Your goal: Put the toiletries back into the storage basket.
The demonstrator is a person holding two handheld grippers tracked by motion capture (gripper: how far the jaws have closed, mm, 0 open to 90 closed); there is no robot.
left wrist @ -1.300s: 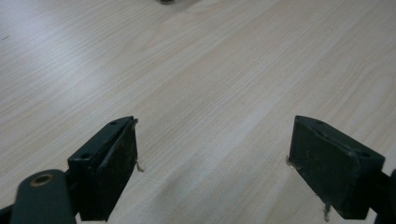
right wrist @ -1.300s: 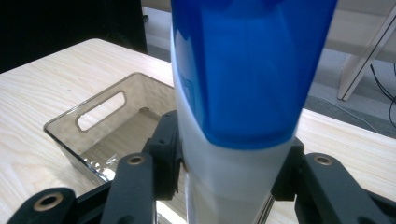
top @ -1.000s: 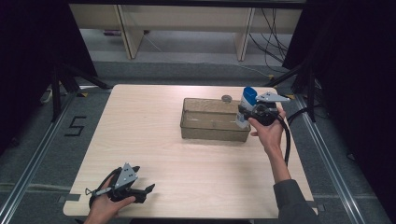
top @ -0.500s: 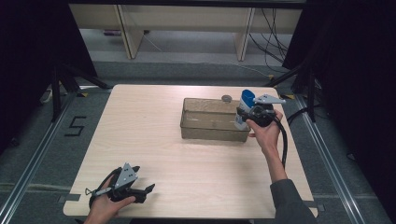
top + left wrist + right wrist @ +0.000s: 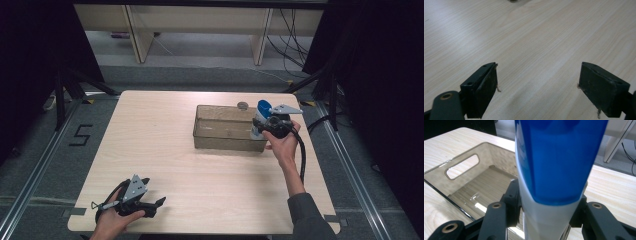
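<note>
Right gripper pinches a blue-and-white tube — jaws pressed on its white lower part, one on each side, as the right gripper view shows. Tube stands with its long axis roughly upright, wide blue end up, narrowing toward the white end between the jaws. It hangs at the right end of the clear bin, just over or just outside that end wall; from the high view I cannot tell which. The key relation: the bin's open floor lies to the left of and below the tube, so I judge a short carry leftward and down would put it inside. Bin is smoke-tinted transparent plastic, rectangular, with rounded corners and a slot handle cut in the far end wall; wood grain shows through its floor. Tube surface looks smooth and glossy, probably soft plastic. A small round grey object sits on the tabletop just behind the bin. Left gripper rests at the near left corner, well apart from the bin — jaws spread, nothing between them, only pale laminate beneath. Right hand is far the nearer.
</note>
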